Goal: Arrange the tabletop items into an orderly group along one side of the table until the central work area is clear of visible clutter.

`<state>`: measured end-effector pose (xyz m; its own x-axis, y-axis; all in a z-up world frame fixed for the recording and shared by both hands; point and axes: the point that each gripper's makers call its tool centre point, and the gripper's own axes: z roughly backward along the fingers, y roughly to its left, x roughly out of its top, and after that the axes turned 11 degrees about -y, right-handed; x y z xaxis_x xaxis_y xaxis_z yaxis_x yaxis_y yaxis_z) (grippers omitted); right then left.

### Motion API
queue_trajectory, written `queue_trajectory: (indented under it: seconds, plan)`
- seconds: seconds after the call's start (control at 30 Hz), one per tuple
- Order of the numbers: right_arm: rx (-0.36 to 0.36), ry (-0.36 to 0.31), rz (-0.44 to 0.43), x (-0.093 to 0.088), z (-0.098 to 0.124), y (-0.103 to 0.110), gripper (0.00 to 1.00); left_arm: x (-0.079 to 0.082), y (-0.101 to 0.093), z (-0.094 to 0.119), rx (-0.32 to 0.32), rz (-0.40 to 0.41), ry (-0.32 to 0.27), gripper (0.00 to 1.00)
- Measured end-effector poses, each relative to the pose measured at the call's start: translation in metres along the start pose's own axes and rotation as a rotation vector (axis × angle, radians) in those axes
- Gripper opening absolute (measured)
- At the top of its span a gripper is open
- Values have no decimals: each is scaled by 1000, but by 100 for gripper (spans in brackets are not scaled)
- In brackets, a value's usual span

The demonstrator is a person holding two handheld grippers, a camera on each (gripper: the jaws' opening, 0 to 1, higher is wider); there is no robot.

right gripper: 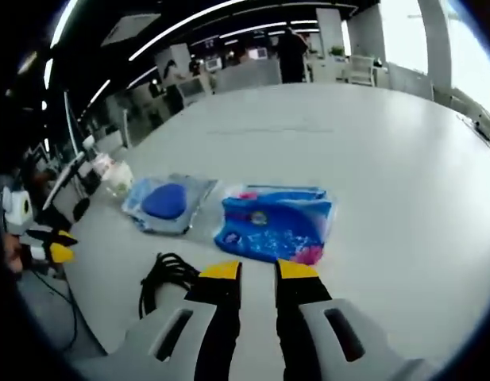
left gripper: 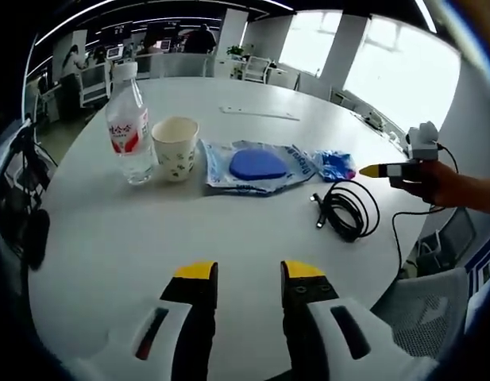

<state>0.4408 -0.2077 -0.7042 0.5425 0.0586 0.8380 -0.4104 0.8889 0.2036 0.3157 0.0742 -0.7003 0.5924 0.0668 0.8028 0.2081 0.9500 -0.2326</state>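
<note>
My left gripper [left gripper: 248, 274] hangs open over the bare near part of the white table [left gripper: 229, 238], with nothing between its jaws. Beyond it stand a water bottle [left gripper: 129, 131] with a red label and a paper cup [left gripper: 175, 148], side by side. Right of them lie a clear bag holding a blue disc [left gripper: 256, 165], a blue packet [left gripper: 333, 165] and a coiled black cable [left gripper: 348, 208]. My right gripper [right gripper: 258, 271] is open by a narrow gap, just short of the blue packet [right gripper: 276, 222]. The bag with the disc [right gripper: 167, 202] lies left of the packet, and the cable [right gripper: 167, 278] is left of my jaws.
A hand holds the right gripper [left gripper: 391, 169] at the table's right edge. The left gripper [right gripper: 50, 242] shows at the left, off the table's edge. A long thin strip [left gripper: 260, 113] lies far across the table. Office chairs [left gripper: 423, 302] and desks surround it.
</note>
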Motion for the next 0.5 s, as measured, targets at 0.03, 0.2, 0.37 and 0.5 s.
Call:
queue_trajectory:
  seconds: [0.03,0.2,0.37,0.5]
  plan:
    - [3,1,6,0,0,1,13,0,0,0,0,2,-1,30]
    - [46,3,39,0,-3,6,13,1,0,1,-1,3,-3,30]
    - [127,51,138,-13,-6,21,23,0,0,2,-1,3,-1,30]
    - [160,88,166,-26,-8,32,31,-1,0,2,-3,2,-2,30]
